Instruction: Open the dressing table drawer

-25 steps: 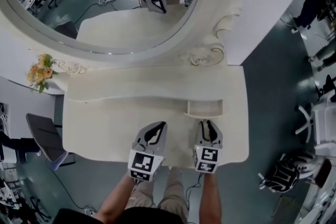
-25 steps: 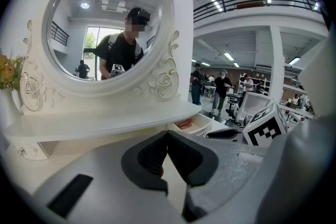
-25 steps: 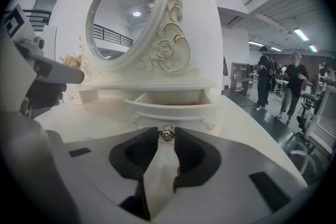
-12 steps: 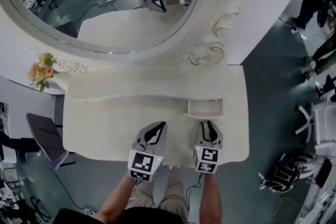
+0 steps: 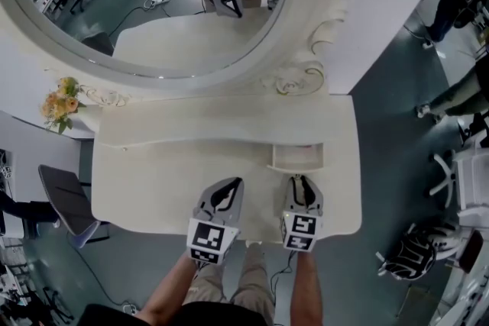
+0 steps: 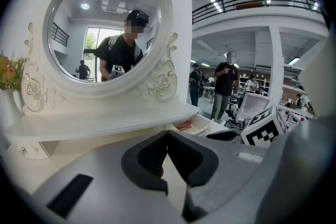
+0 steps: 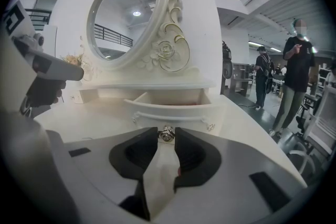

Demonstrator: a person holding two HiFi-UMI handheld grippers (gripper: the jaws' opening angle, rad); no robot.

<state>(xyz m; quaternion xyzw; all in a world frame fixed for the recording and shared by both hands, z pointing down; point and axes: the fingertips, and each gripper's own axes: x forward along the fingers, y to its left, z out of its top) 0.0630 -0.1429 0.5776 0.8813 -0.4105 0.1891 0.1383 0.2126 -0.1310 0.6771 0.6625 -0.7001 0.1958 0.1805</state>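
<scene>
Dressing table (image 5: 153, 187): cream-white, with a curved top and a raised shelf along its back. Oval mirror (image 5: 114, 4): set in a carved cream frame that rises from the table's back, reflecting the person and both grippers. Drawer (image 5: 296, 158): small and shallow, set under the shelf on the table's right side. It stands pulled out over the tabletop, with a small red item (image 6: 184, 125) lying inside. Left gripper (image 6: 167, 135): held over the table's front edge, left of the drawer, its tongs pressed together at the tips with nothing between them. Right gripper (image 7: 166, 140): held over the table's front edge, directly before the drawer, its tongs pinching the drawer's metal knob (image 7: 167, 132). Flower posy (image 5: 59, 107): yellow and orange, at the table's back left corner.
</scene>
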